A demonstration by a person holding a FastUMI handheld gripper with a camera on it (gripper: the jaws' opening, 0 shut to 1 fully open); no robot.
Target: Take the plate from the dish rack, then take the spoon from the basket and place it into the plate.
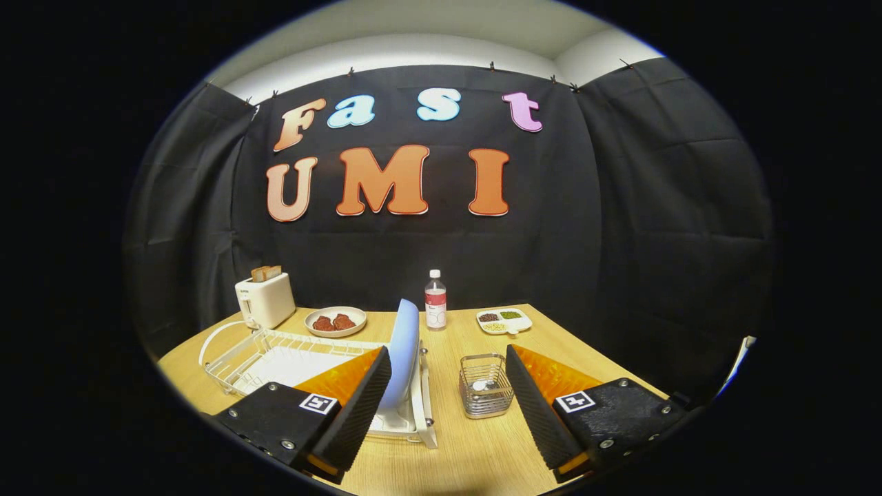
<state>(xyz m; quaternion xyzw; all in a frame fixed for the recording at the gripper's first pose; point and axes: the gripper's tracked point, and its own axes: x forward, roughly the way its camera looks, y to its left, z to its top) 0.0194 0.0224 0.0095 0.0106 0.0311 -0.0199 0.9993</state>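
A pale blue plate (405,358) stands on edge at the right end of the white wire dish rack (275,355). It sits just inside my left finger, its lower part partly hidden behind that finger. My gripper (448,406) is open, with the fingers wide apart and nothing pressed between them. A small wire mesh basket (486,386) rests on the table between the fingers, closer to the right one. A spoon bowl (484,384) shows faintly inside it.
A white toaster (264,299) holding bread stands at the back left. A round plate with brown food (335,321), a clear bottle (435,300) and a divided snack tray (504,320) line the far side of the wooden table (475,448).
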